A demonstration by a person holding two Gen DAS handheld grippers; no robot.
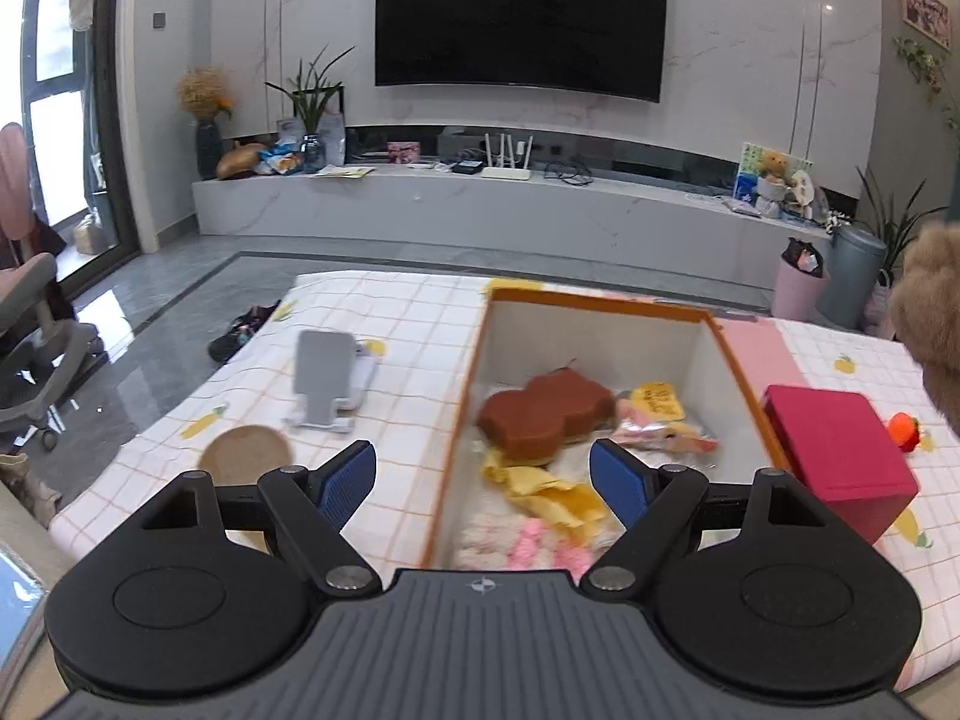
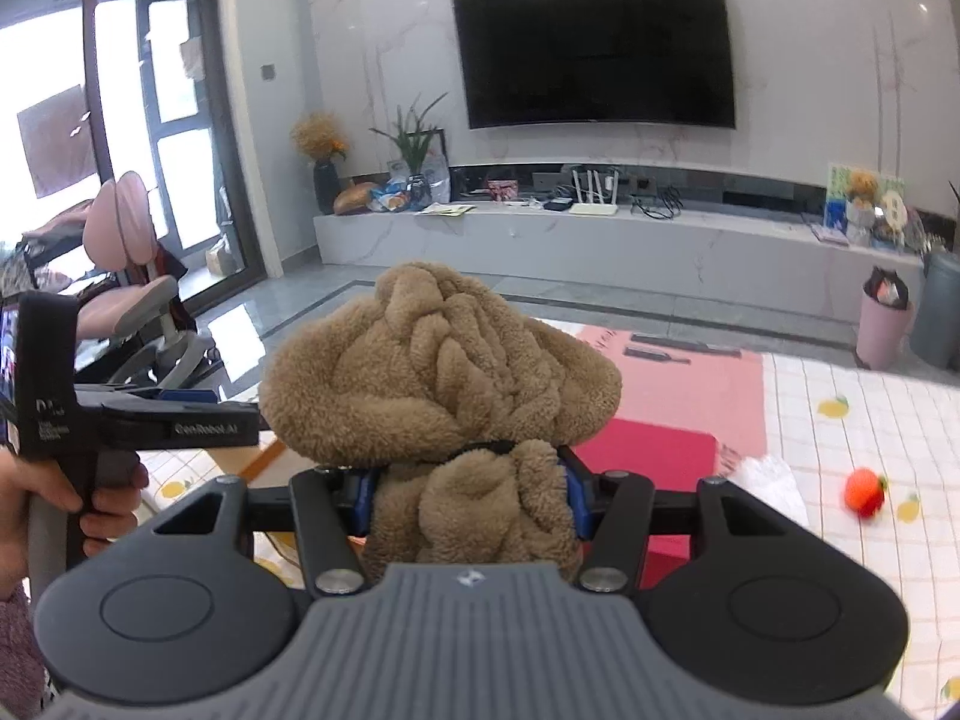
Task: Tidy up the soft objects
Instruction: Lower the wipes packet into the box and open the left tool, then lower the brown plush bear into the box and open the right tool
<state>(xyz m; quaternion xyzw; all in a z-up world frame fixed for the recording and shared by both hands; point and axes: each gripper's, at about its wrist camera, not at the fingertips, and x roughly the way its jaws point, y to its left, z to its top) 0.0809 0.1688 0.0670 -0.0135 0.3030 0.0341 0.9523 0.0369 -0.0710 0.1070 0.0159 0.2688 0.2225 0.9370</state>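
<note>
My left gripper (image 1: 480, 468) stands open and empty above the near end of an orange-rimmed box (image 1: 600, 300) with white walls. Inside the box lie a brown lobed cushion (image 1: 543, 414), a crumpled yellow cloth (image 1: 552, 495), a pink and white fluffy piece (image 1: 528, 546) and a small yellow tag (image 1: 657, 399). My right gripper (image 2: 471, 498) is shut on a tan fleecy plush toy (image 2: 444, 360), which bulges above the fingers and hides the table ahead. That same plush toy (image 1: 933, 312) shows at the right edge of the left wrist view.
A red box (image 1: 840, 450) sits right of the orange-rimmed one, with an orange toy fruit (image 2: 864, 492) beyond it. A grey phone stand (image 1: 327, 384) and a round cork mat (image 1: 246, 456) lie to the left. A person's hand (image 2: 36, 498) holds the left tool's handle.
</note>
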